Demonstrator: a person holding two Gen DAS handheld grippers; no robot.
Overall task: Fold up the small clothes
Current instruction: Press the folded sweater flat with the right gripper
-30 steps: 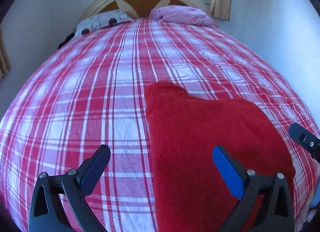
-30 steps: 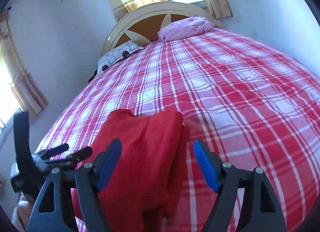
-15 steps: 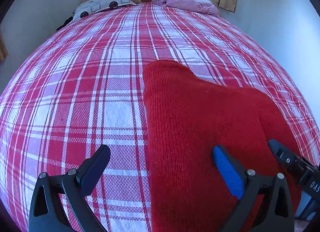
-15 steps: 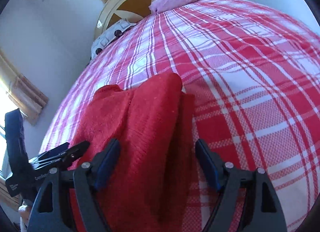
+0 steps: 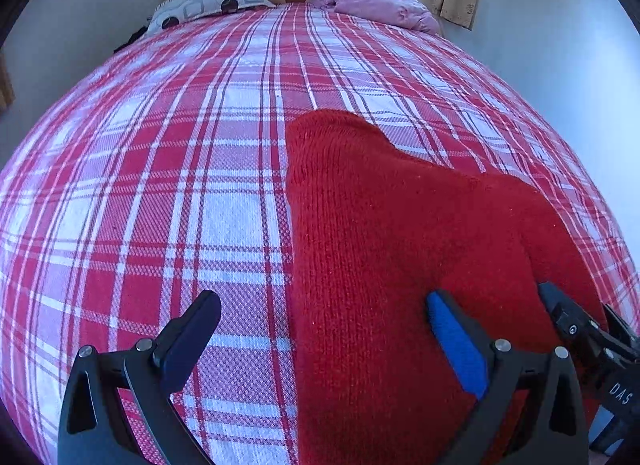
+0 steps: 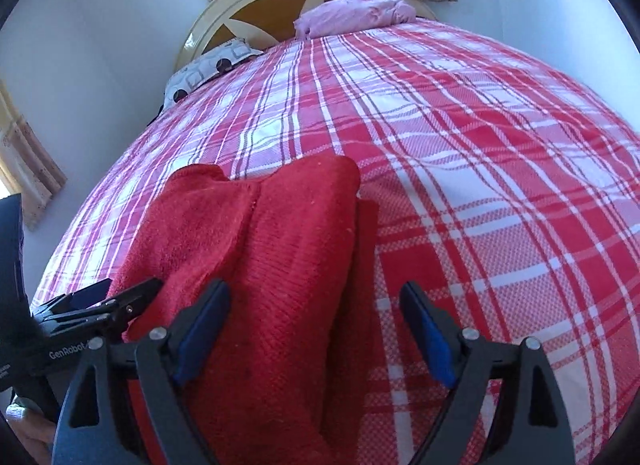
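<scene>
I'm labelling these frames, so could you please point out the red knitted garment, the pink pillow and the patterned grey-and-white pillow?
Red knitted garment (image 5: 380,233): left wrist view, middle of its knit surface.
Pink pillow (image 5: 372,5): left wrist view, centre of its top.
Patterned grey-and-white pillow (image 6: 208,69): right wrist view, middle of its cover.

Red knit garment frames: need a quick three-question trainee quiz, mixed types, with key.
1. True or false: the red knit garment lies on the plaid bedspread.
2. Multiple choice: in the left wrist view, the left hand-held gripper straddles which part of the garment? A) its left edge B) its far tip C) nothing, it is off the garment.
3. Short answer: which pillow sits nearer the window, the pink pillow or the patterned pillow?

Key: 1 true. 2 A. 3 the pink pillow.
</scene>
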